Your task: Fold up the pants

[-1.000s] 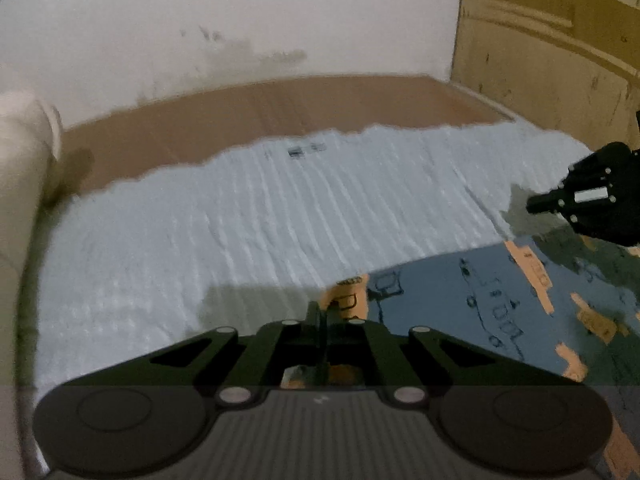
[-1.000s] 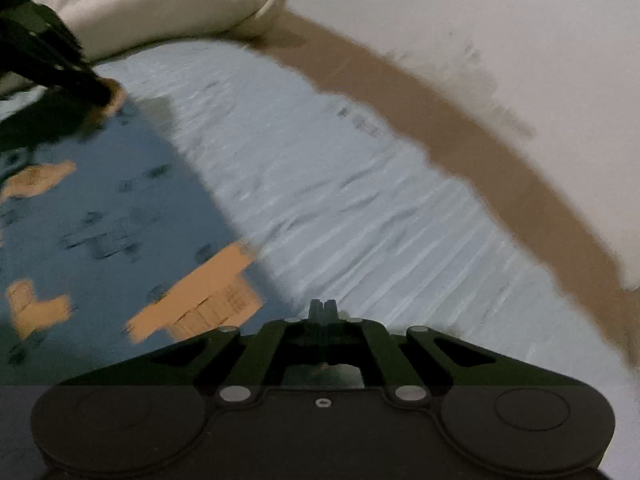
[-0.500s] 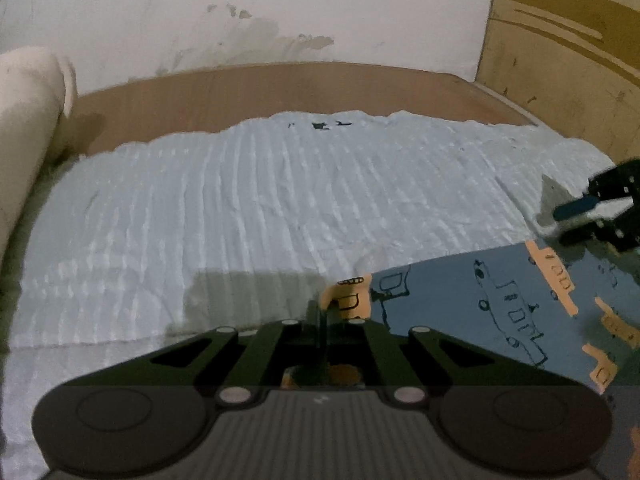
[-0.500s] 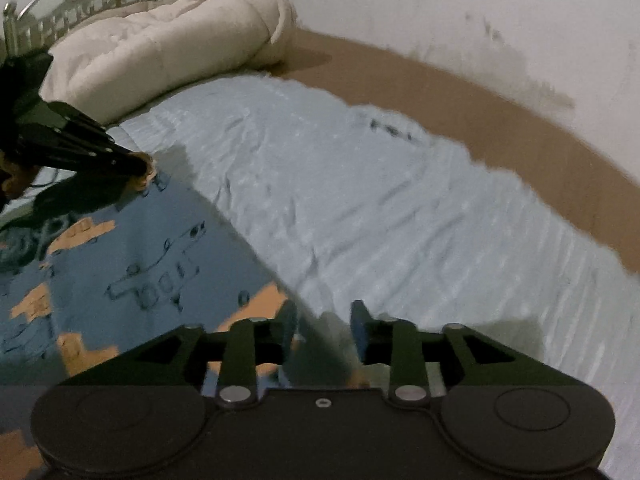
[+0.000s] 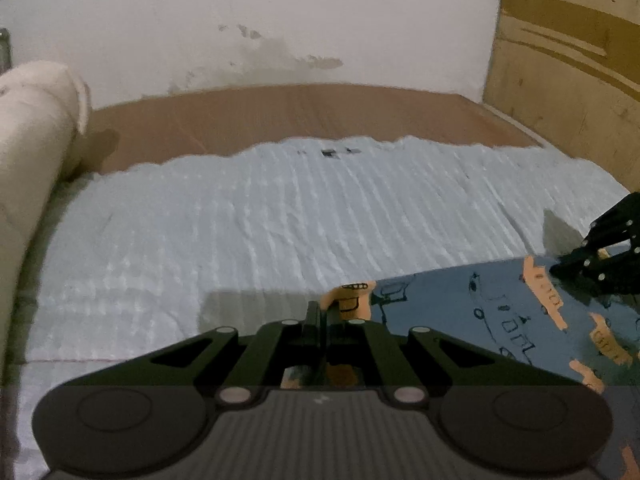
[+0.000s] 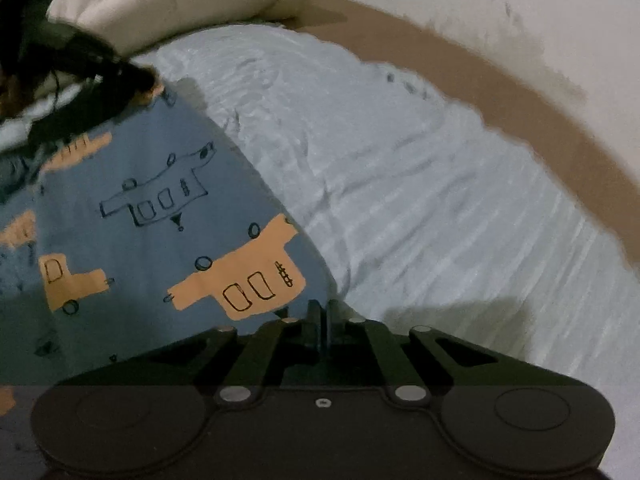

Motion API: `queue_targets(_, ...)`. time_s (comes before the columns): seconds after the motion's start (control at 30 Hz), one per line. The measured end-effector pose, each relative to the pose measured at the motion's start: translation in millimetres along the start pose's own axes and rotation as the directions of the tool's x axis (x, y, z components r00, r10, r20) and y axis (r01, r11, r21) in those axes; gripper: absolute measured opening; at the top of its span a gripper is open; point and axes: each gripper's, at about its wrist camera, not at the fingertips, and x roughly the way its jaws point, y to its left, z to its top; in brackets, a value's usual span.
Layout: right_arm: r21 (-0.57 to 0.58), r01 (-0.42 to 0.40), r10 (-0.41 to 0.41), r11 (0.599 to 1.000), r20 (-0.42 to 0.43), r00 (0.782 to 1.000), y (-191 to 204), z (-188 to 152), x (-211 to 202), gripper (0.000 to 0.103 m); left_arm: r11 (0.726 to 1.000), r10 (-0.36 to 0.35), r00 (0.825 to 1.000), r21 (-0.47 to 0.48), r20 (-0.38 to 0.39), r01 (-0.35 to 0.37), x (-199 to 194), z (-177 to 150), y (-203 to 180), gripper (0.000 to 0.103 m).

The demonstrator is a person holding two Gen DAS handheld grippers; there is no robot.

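Note:
The pants [image 5: 480, 312] are blue with orange and outlined truck prints, and lie on a pale blue ribbed sheet [image 5: 280, 220]. My left gripper [image 5: 322, 312] is shut on one corner of the pants' far edge. My right gripper [image 6: 322, 312] is shut on the other corner of that edge [image 6: 240, 276]. The edge runs taut between the two. The right gripper also shows at the right of the left wrist view [image 5: 560, 270], and the left gripper at the upper left of the right wrist view [image 6: 148, 84].
A cream rolled duvet [image 5: 28, 152] lies along the left side of the bed. A brown mattress strip [image 5: 300, 116] and a white wall [image 5: 260, 20] lie beyond the sheet. A cardboard panel [image 5: 572, 60] stands at the right.
My right gripper was open half a second ago and has now shut on the pants' corner. My left gripper has kept its hold throughout.

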Motion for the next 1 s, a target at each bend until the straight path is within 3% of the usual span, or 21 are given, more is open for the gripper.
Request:
queue_targets(0.1, -0.011, 0.120, -0.119, 0.993, 0.084, 0.989, 1, 21, -11, 0.000, 0.998, 0.045, 0.998, -0.052, 0.035, -0.043, -4, 5, 9, 0.001)
queue_targets(0.23, -0.012, 0.210, -0.205, 0.978, 0.172, 0.964, 3, 48, -11, 0.000, 0.992, 0.082, 0.996, -0.099, 0.032, -0.079, 4, 6, 22, 0.001)
queue_targets(0.43, -0.051, 0.276, -0.266, 0.960, 0.146, 0.953, 18, 53, 22, 0.000, 0.989, 0.090, 0.996, -0.117, 0.019, -0.087, 12, -2, 27, 0.001)
queue_targets(0.57, -0.046, 0.296, -0.282, 0.954, 0.191, 0.940, 24, 48, 14, 0.000, 0.991, 0.070, 0.996, -0.114, 0.060, -0.063, -7, -1, 25, 0.001)
queue_targets(0.83, -0.068, 0.323, -0.287, 0.944, 0.312, 0.906, 50, 31, -67, 0.000, 0.996, 0.064, 0.990, -0.071, 0.129, -0.055, -76, 6, 0, 0.001)
queue_targets(1.0, -0.056, 0.323, -0.285, 0.945, 0.347, 0.893, 74, 12, -118, 0.000, 0.998, 0.059, 0.979, -0.036, 0.194, -0.053, -123, -8, -23, 0.001)
